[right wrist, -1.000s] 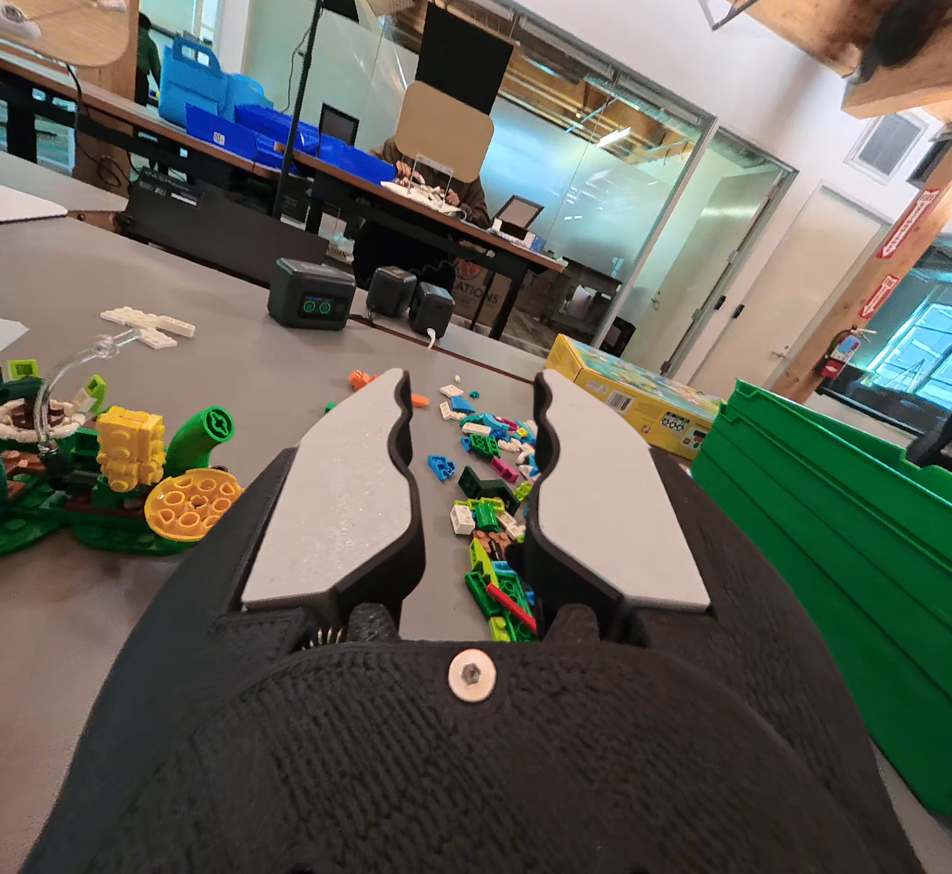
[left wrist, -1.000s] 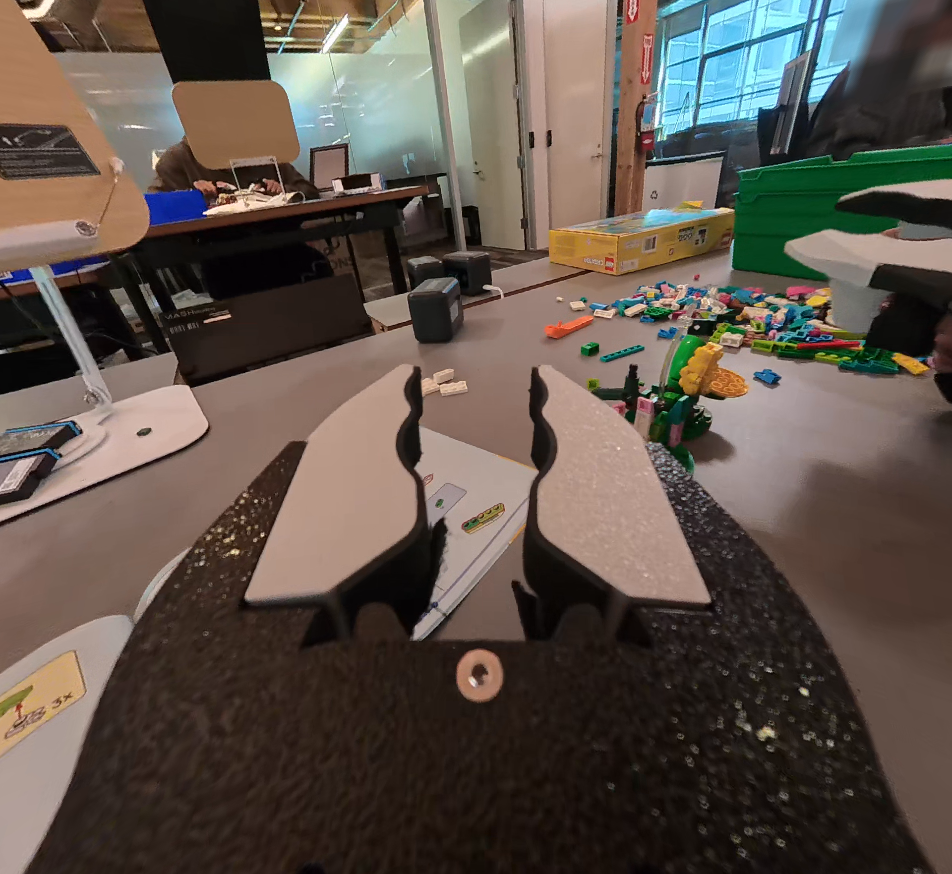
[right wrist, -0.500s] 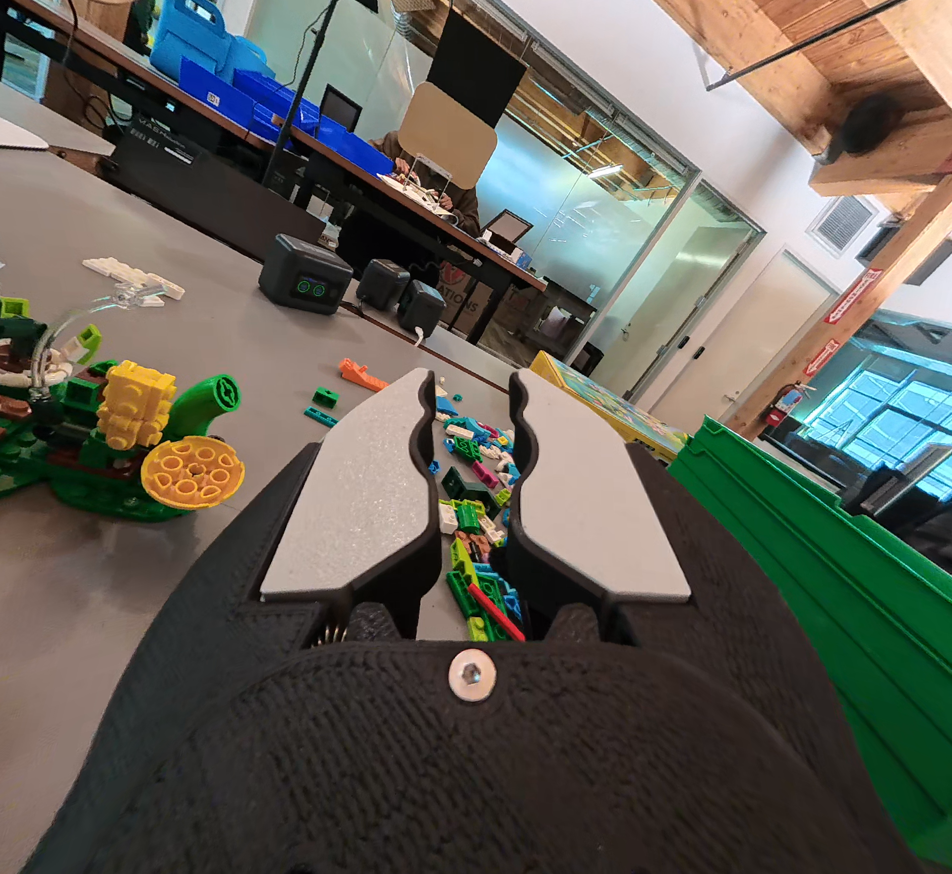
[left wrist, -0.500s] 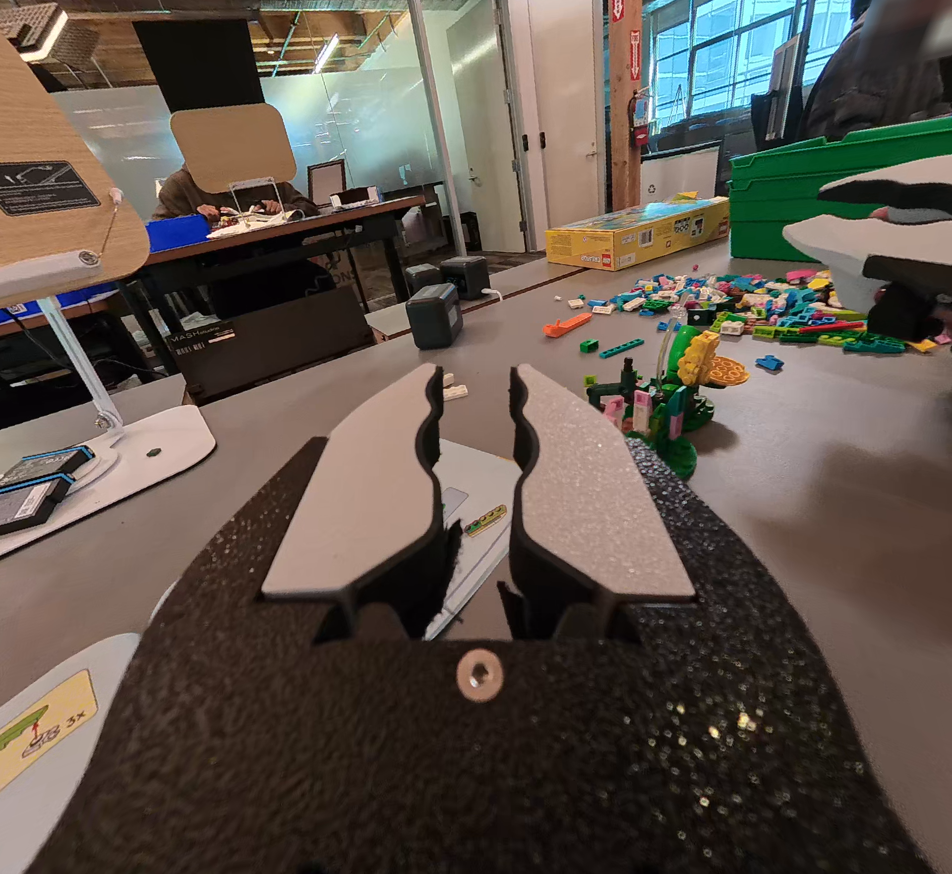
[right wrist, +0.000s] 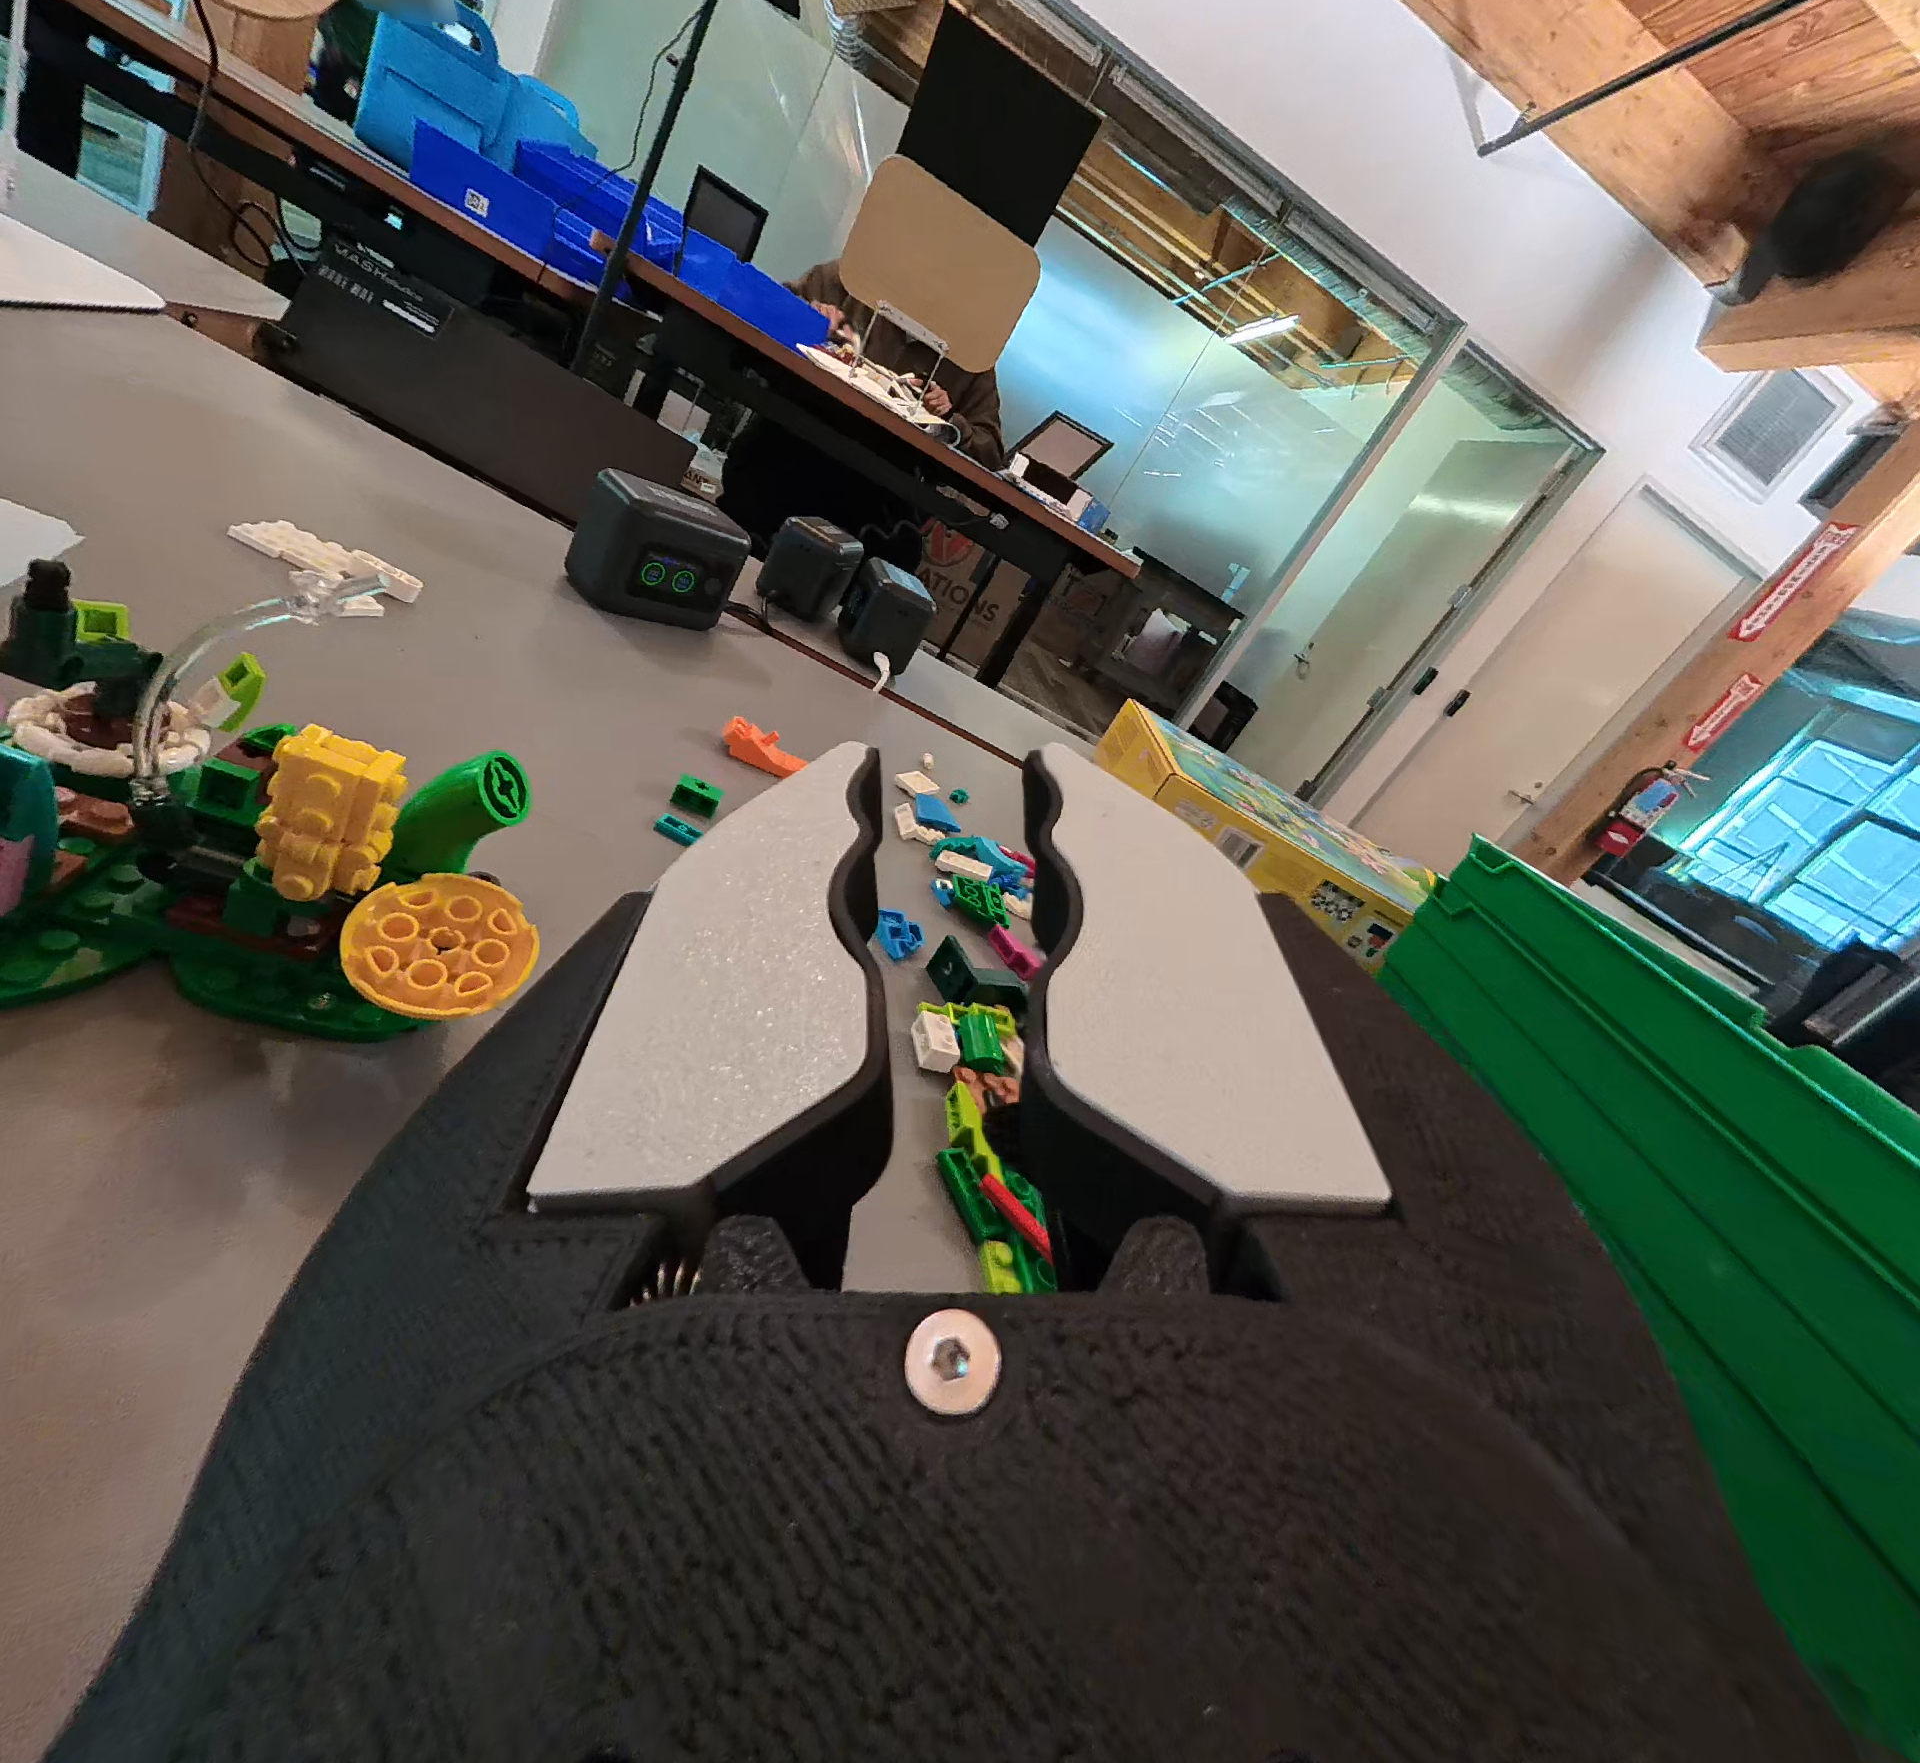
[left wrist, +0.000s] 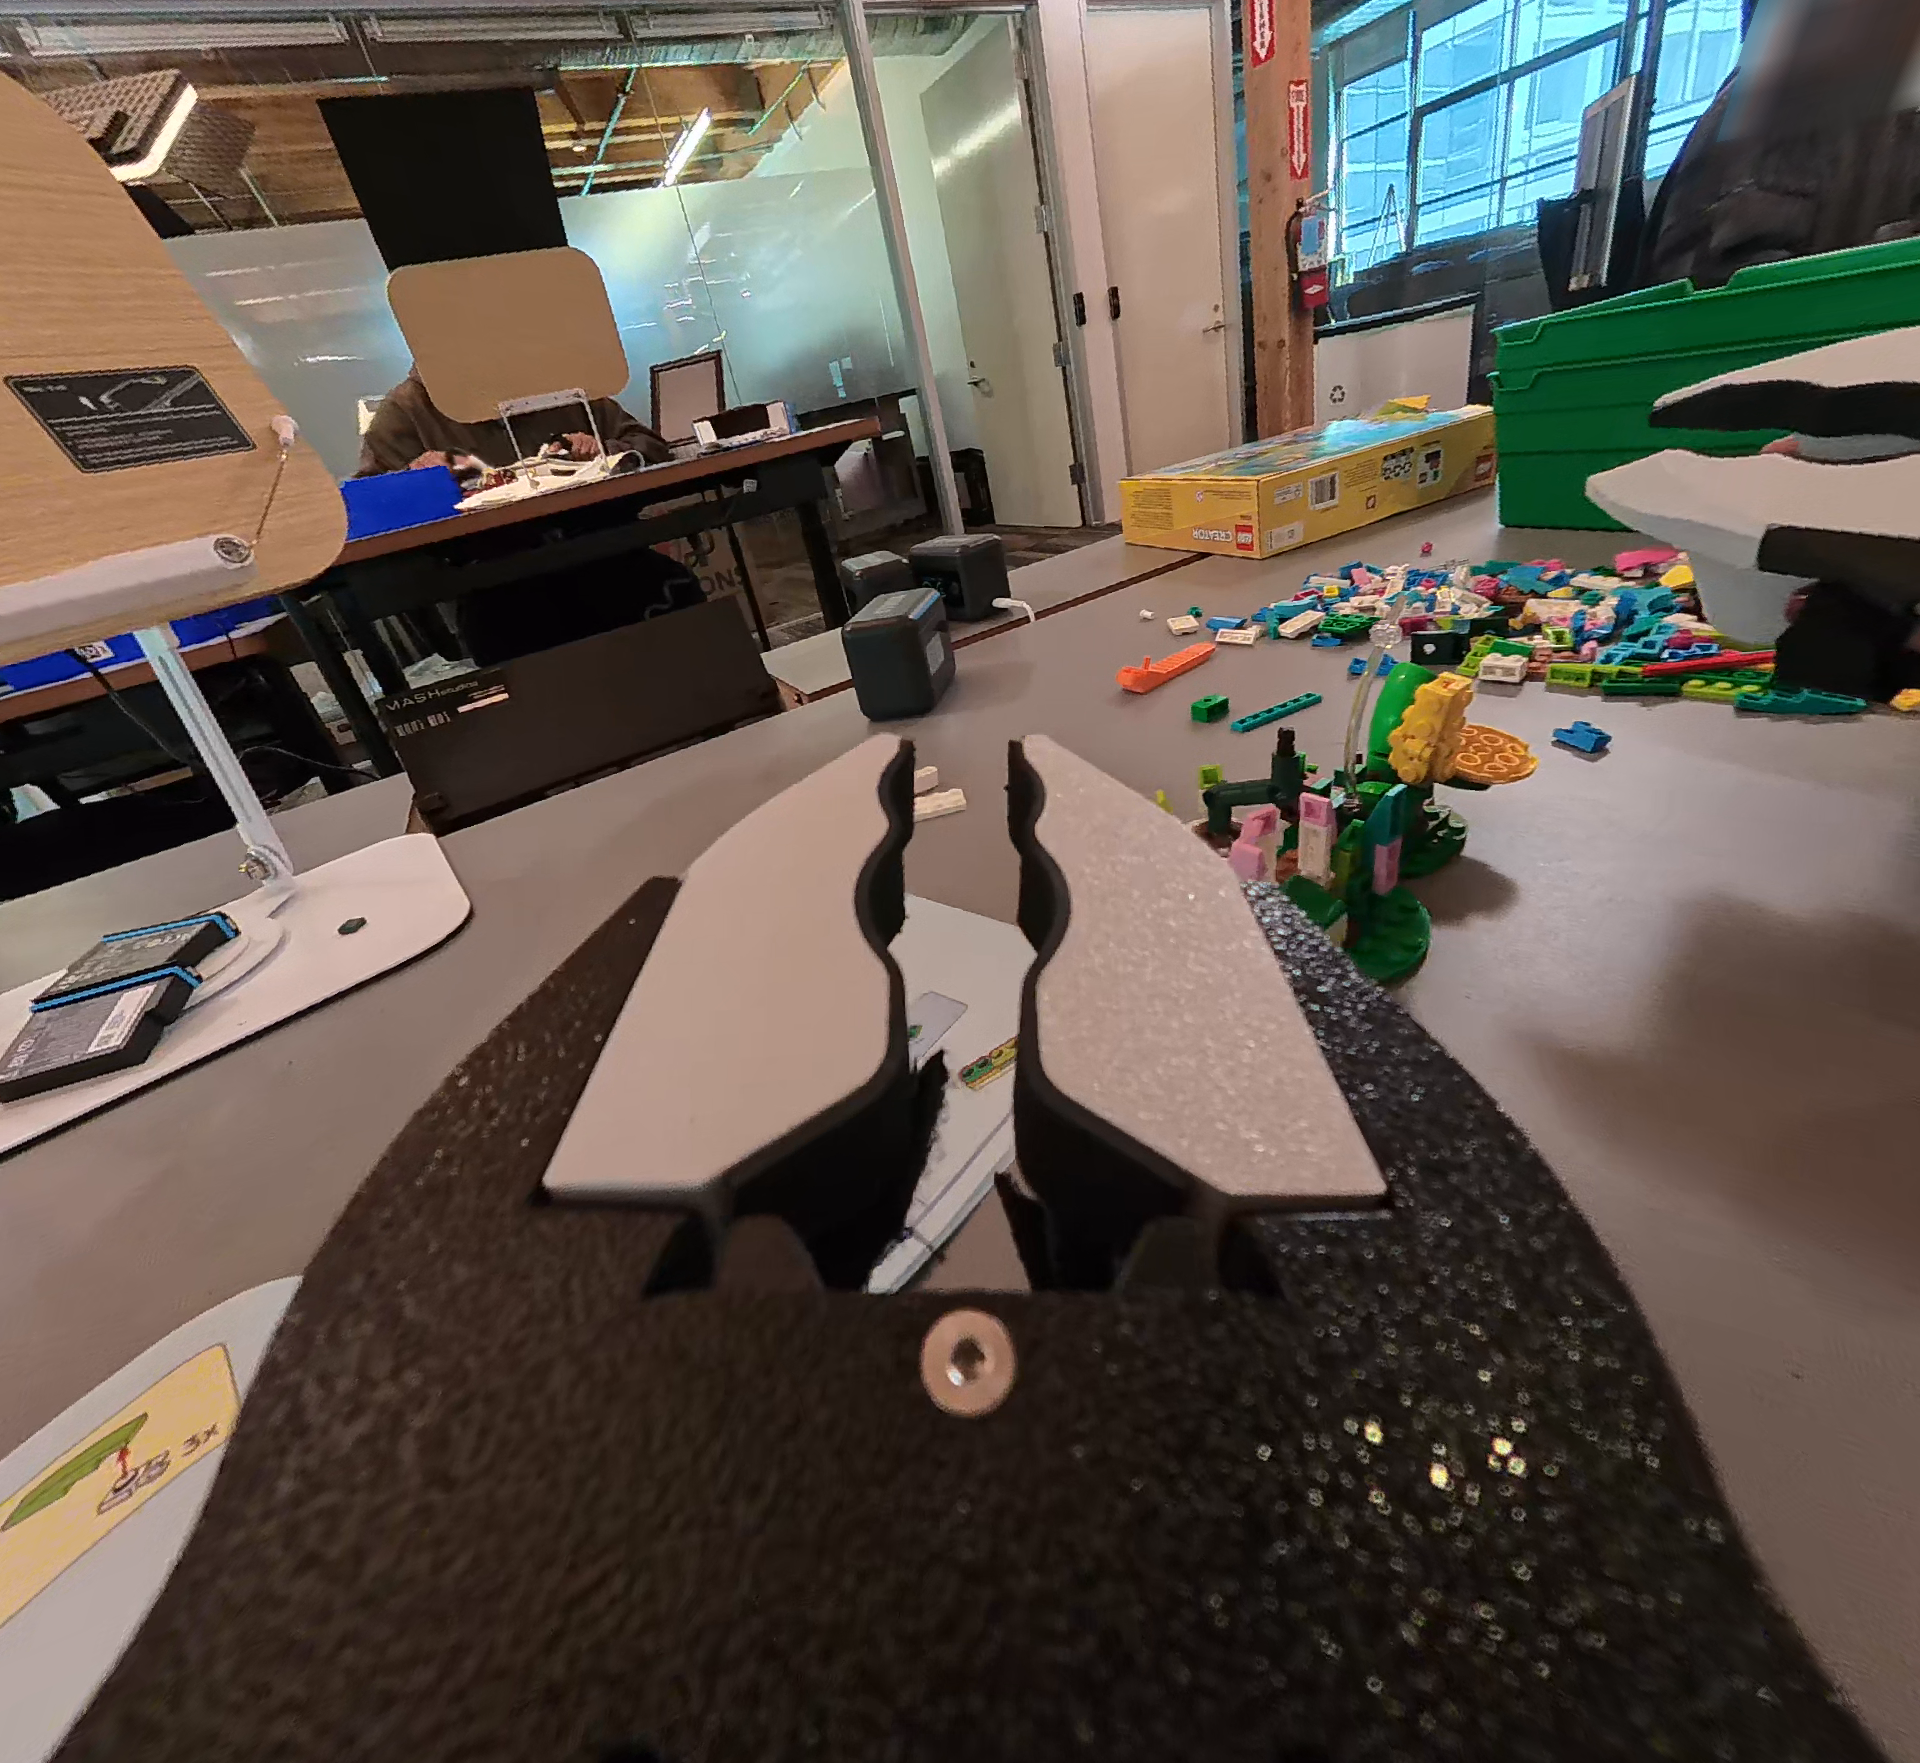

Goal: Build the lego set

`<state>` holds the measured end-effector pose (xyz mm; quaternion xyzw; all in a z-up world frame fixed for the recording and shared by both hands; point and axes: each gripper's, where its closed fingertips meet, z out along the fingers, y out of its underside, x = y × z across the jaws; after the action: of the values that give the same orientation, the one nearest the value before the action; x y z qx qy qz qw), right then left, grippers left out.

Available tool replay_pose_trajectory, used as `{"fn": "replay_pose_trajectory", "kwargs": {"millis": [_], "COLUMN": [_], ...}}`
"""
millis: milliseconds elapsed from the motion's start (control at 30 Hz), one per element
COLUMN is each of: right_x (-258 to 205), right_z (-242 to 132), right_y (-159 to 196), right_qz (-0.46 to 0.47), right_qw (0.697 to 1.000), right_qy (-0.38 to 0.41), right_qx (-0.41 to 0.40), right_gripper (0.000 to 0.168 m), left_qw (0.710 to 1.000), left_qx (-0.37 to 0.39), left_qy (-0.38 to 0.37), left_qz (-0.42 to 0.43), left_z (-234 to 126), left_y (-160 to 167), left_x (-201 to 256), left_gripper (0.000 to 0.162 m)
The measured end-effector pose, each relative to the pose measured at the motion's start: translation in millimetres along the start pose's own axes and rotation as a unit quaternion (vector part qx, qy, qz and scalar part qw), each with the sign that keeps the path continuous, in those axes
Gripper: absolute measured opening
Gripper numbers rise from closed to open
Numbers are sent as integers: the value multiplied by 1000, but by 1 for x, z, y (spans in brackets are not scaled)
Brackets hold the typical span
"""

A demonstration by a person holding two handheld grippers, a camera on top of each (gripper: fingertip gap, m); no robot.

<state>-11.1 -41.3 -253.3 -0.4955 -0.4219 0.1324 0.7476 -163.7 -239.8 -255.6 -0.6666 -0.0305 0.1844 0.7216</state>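
My left gripper [left wrist: 961, 763] is empty, its jaws a narrow gap apart, low over the open instruction booklet [left wrist: 966, 975] on the grey table. The part-built lego model [left wrist: 1351, 840], green with a yellow flower, stands just right of it. It also shows in the right wrist view [right wrist: 312, 882], left of my right gripper [right wrist: 951, 768]. That gripper is empty, jaws narrowly apart, tilted above the loose brick pile [right wrist: 977, 1017]. The pile [left wrist: 1558, 612] and the right gripper [left wrist: 1787, 466] also show at the right of the left wrist view.
A yellow lego box [left wrist: 1299, 498] and stacked green bins [right wrist: 1662, 1142] stand at the far right. Black power units [left wrist: 899, 664], an orange brick separator [left wrist: 1164, 666] and white plates [right wrist: 322, 560] lie mid-table. A white lamp base [left wrist: 312, 913] with batteries [left wrist: 104, 996] is left. Tip to tip, the grippers are about 25 centimeters apart.
Both grippers' jaws have narrowed from a wide gap to a small one. The left gripper has crept forward toward the model; the right gripper has tilted upward.
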Motion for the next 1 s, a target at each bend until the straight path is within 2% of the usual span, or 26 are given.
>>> {"fn": "replay_pose_trajectory", "kwargs": {"millis": [900, 1000], "right_x": [3, 7], "right_z": [-2, -2], "right_y": [-1, -2], "right_qz": [18, 29], "right_qw": [1000, 1000], "right_qy": [4, 3], "right_qx": [2, 7], "right_gripper": [23, 16], "left_qw": [1000, 1000], "left_qx": [7, 9], "left_qy": [-6, -7], "left_qz": [10, 12], "left_z": [1, 1], "left_y": [1, 0], "left_x": [0, 0], "left_gripper": [6, 5]}}
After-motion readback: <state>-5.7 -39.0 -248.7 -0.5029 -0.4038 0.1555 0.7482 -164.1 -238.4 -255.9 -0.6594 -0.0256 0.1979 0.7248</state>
